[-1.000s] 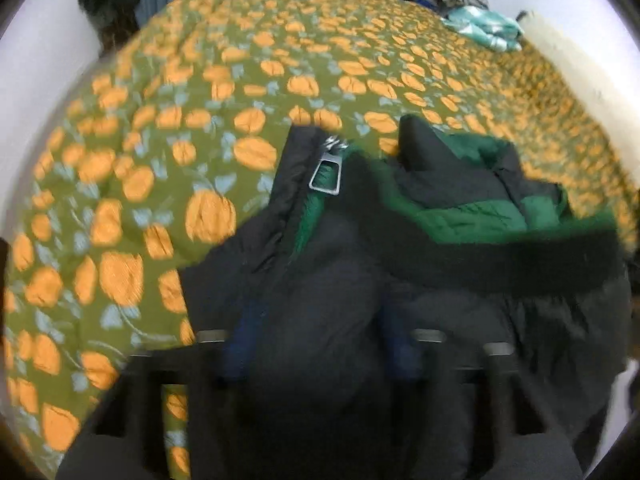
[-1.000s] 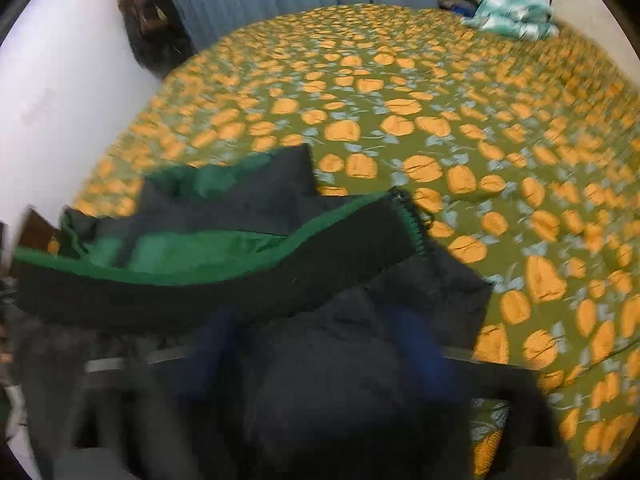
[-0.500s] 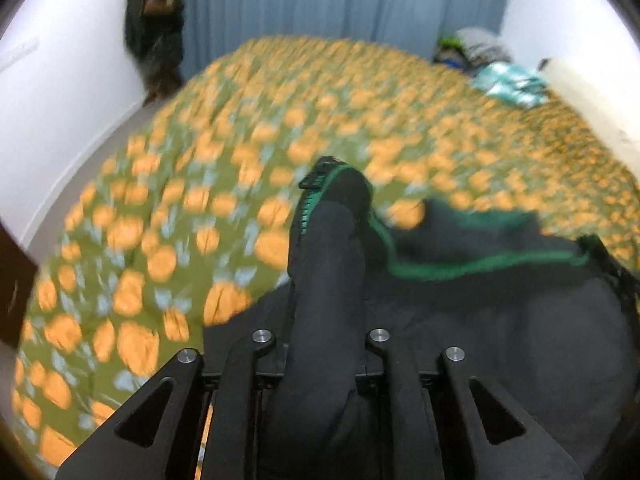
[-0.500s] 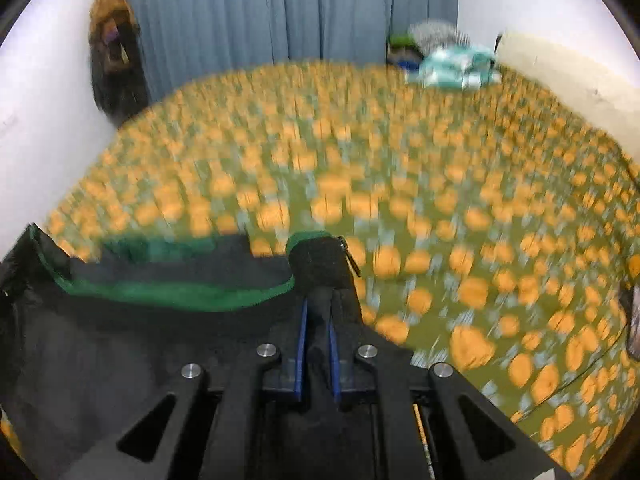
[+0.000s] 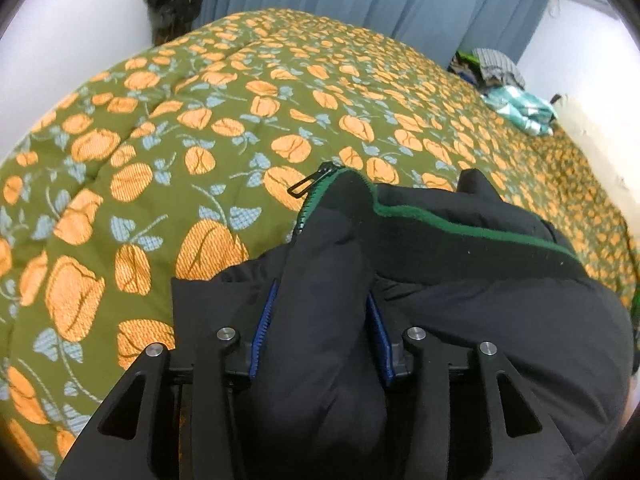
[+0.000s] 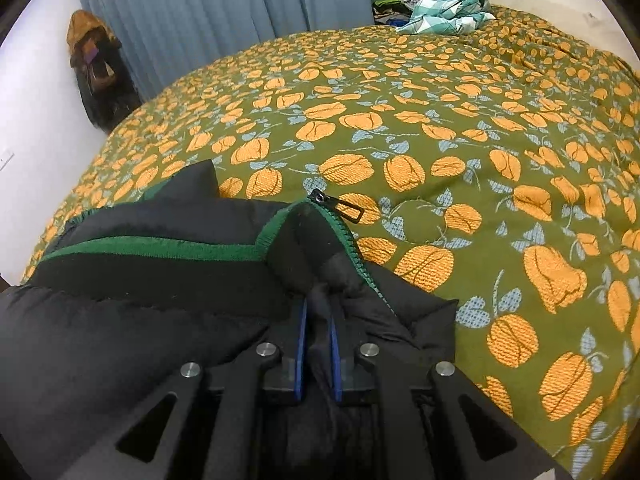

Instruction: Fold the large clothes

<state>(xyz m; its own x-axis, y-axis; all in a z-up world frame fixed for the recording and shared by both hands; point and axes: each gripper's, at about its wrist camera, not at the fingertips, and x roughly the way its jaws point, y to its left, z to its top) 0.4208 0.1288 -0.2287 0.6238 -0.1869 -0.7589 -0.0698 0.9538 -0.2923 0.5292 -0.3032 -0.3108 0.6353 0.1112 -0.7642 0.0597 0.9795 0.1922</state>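
Observation:
A black padded jacket (image 5: 480,300) with green trim and a green zip lies over the near part of the bed. My left gripper (image 5: 320,320) is shut on a thick fold of it by the zip end, where a metal zip pull (image 5: 304,186) sticks out. My right gripper (image 6: 318,324) is shut on the jacket (image 6: 140,300) at its other zip corner, just behind a zip pull (image 6: 344,206). The jacket's green-edged hem runs between the two grips. The fingertips are buried in fabric.
The bed (image 5: 200,120) has a green quilt with orange flowers and stretches far ahead. A pile of clothes (image 6: 440,4) lies at its far corner. Blue curtains (image 6: 240,12) hang behind. A dark hanging coat (image 6: 96,72) is on the left wall.
Both grippers lifted the jacket edge, then brought it lower and forward over the bed. The green lining that showed a second ago is now folded out of sight.

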